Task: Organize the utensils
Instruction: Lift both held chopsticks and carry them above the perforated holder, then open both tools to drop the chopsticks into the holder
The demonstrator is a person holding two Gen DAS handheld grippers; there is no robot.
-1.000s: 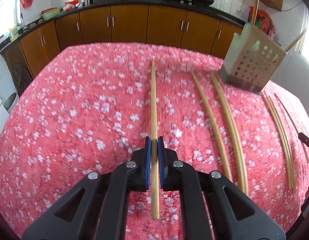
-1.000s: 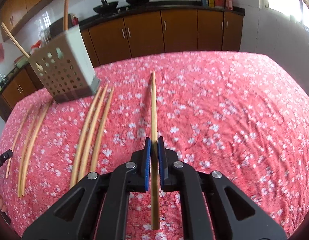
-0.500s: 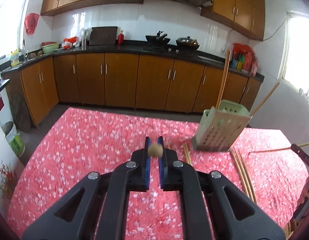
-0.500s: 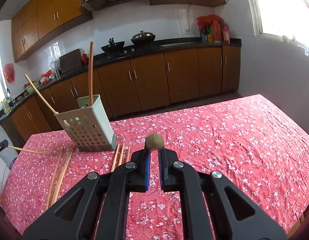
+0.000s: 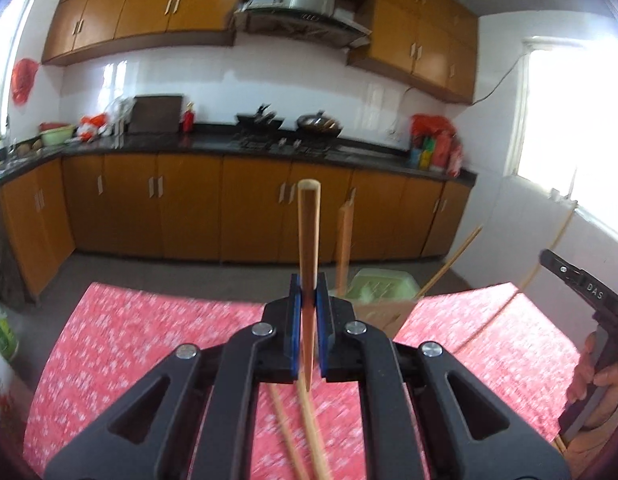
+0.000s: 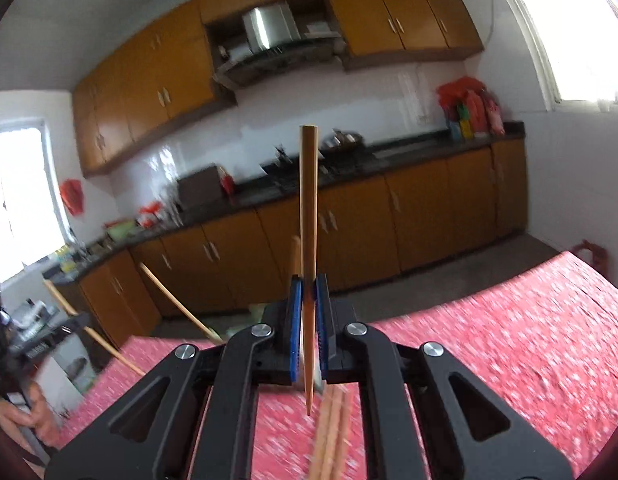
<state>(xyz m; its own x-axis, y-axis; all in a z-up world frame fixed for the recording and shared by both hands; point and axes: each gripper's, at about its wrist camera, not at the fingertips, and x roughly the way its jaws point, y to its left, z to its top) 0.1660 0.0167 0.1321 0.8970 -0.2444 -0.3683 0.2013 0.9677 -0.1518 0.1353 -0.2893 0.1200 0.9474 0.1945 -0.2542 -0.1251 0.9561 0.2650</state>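
Note:
My left gripper (image 5: 308,292) is shut on a wooden chopstick (image 5: 309,232) that stands upright, thick end up, above the red flowered tablecloth (image 5: 141,344). Just behind it to the right stands the pale green utensil holder (image 5: 383,286) with chopsticks sticking out of it. My right gripper (image 6: 308,294) is shut on another upright chopstick (image 6: 309,200); the holder is almost hidden behind its fingers. Loose chopsticks lie on the cloth below the left gripper (image 5: 309,436) and below the right gripper (image 6: 329,436).
The right gripper and the hand on it show at the right edge of the left wrist view (image 5: 589,292). The left gripper and hand show at the left edge of the right wrist view (image 6: 13,344). Brown kitchen cabinets (image 5: 189,204) and a dark counter stand behind the table.
Both grippers have lifted their chopsticks off the cloth and tipped them from flat to upright. Both have moved closer to the utensil holder.

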